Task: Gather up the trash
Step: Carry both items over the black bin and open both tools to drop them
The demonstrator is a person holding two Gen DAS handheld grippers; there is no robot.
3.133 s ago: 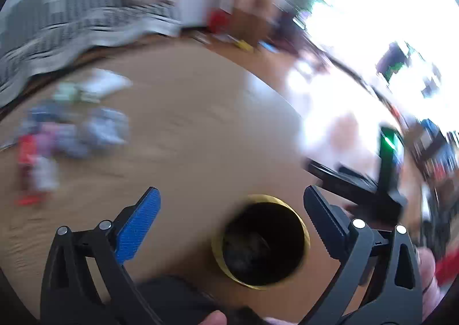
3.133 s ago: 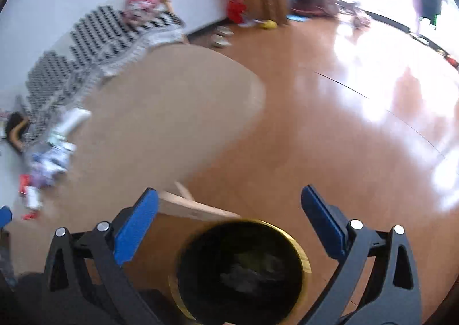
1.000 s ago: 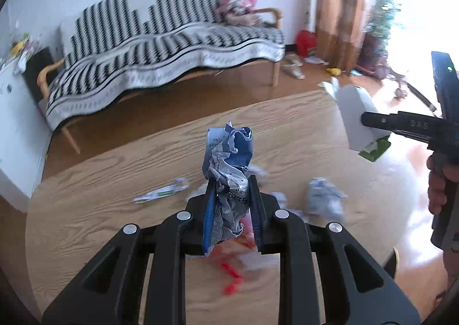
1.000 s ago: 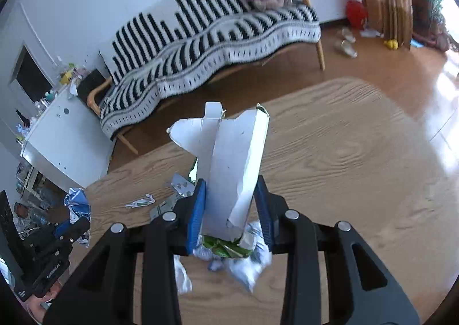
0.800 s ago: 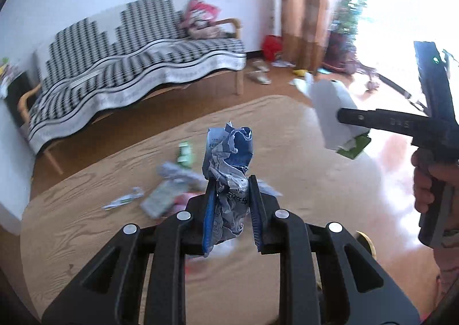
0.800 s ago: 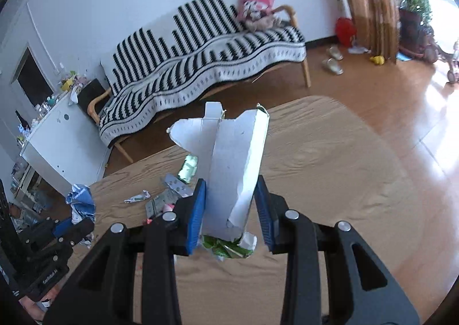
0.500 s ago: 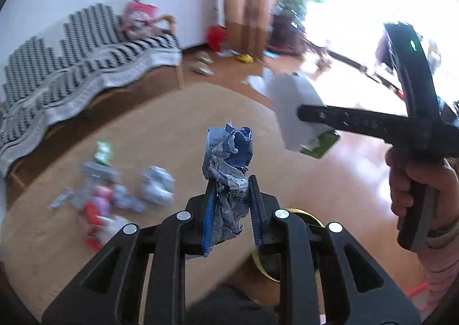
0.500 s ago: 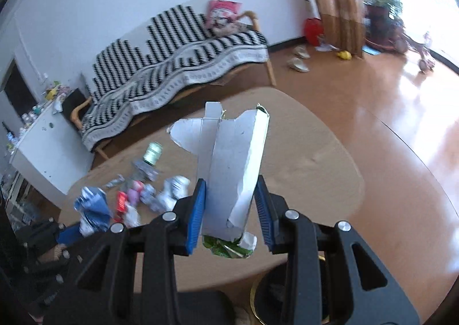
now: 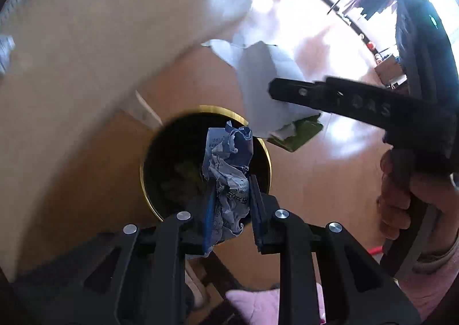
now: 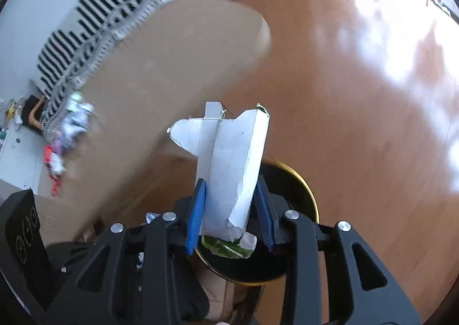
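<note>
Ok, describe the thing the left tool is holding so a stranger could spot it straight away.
Find the black bin with the gold rim on the wood floor by the table. Right above its mouth, the left tool pinches a crumpled wrapper. It is blue and white with print, unlike the plain white carton alongside.

left gripper: black plastic frame with triangular cut-outs, lower centre of the left wrist view; four round silver screws along the arms.
left pads: blue facing on the one at left; the other looks dark, edge-on.
right gripper: same black frame, four silver screws, lower centre of its own view.
right pads: blue, ribbed.
right gripper body: long black bar at right of the left wrist view, raised letters "DAS", small green light near the top.
right hand: pale pink sleeve cuff at lower right.
</note>
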